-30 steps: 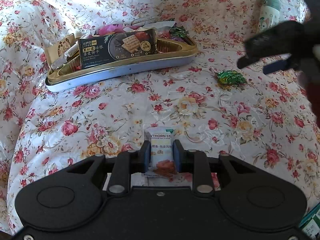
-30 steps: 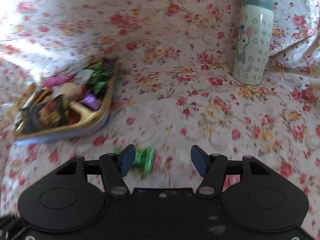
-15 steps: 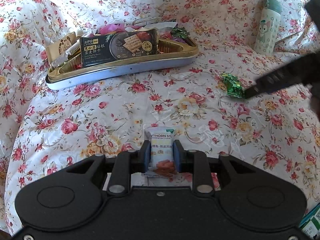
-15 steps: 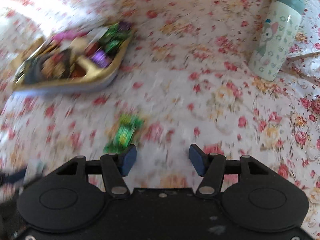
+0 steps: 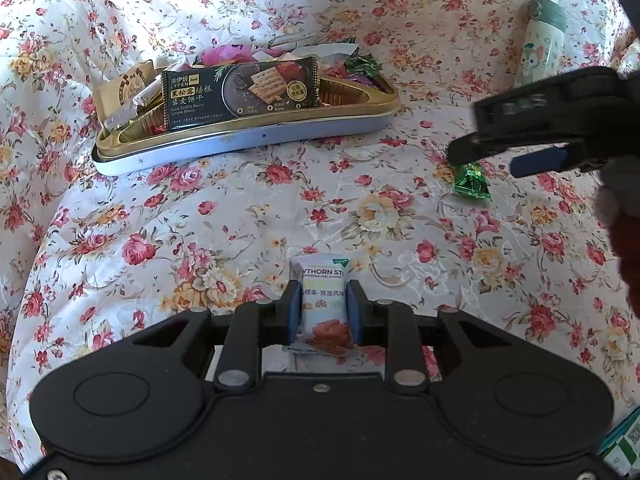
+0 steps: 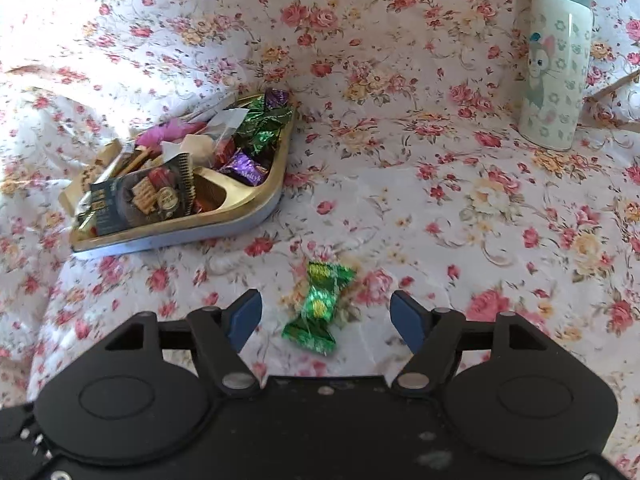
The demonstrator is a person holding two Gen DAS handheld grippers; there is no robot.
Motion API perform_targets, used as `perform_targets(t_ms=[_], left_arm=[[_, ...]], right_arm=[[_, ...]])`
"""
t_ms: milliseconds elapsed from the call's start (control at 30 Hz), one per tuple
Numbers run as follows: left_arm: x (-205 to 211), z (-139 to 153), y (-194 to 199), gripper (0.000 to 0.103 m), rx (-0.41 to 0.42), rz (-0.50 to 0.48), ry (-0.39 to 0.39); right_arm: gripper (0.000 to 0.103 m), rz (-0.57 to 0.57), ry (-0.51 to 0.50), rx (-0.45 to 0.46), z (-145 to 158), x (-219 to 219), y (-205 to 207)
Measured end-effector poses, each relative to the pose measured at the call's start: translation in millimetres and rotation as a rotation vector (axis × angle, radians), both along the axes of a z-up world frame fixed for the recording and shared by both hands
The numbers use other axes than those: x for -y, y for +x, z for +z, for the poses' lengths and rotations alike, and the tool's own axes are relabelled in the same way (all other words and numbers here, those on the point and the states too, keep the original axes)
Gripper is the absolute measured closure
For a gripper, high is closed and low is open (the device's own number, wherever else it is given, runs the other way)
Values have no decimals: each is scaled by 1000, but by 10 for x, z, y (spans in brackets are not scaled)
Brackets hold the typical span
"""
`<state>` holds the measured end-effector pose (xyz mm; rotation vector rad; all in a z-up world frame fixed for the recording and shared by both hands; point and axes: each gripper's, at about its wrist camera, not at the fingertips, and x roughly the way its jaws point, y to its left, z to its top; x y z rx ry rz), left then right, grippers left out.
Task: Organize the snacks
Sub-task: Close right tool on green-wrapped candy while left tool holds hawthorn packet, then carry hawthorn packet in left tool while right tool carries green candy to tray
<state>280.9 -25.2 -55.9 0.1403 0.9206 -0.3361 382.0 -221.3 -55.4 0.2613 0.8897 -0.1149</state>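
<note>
Our left gripper (image 5: 323, 312) pinches a small white hawthorn-stick packet (image 5: 323, 305) between its blue pads, upright, low over the floral tablecloth (image 5: 248, 216). Ahead of it the cloth lies bare all the way to the near edge of the snack tin (image 5: 240, 142) — a long gold-lined tray with a pale blue wall, set far and left.

Across the tin's middle rests a black cracker packet (image 5: 240, 90), and a tan wrapper (image 5: 124, 88) sticks out over its left rim. The right end holds green and purple foil candies (image 6: 260, 128), piled up to the rim.

Our right gripper (image 6: 326, 316) has just been opening, and its pads now stand spread on either side of a green foil candy (image 6: 318, 306) lying on the cloth, with clear cloth between each pad and the wrapper. The candy sits right of the tin and well apart from its rounded right corner, with open cloth between them.

Far right a cartoon-printed flask (image 6: 556, 60) stands upright — well apart from the candy and the tin, leaving a wide bare stretch between.
</note>
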Motion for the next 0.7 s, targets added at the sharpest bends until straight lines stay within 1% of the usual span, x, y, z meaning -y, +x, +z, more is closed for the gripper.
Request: perform_targets(t_ms=[167, 200, 267, 333, 367, 400, 433, 700], left_arm=[[-3, -2, -6, 67, 3, 4, -4], [-3, -3, -7, 67, 3, 5, -4], [-1, -3, -10, 67, 5, 4, -4], [-4, -1, -9, 67, 4, 6, -8], [-7, -2, -10, 67, 4, 7, -10], [-10, -2, -10, 67, 4, 8, -12], [-12, -2, -10, 67, 3, 9, -13], [-8, 0, 2, 67, -3, 15, -10]], right_arm=[[29, -18, -89, -8, -108, -79, 76], [31, -15, -102, -7, -123, -89, 65], [39, 1, -155, 3, -142, -135, 32], [58, 34, -213, 12, -157, -179, -13], [64, 52, -223, 19, -157, -185, -40], [76, 65, -220, 24, -155, -178, -67], [82, 72, -208, 24, -149, -159, -93], [83, 26, -91, 23, -96, 100, -359]])
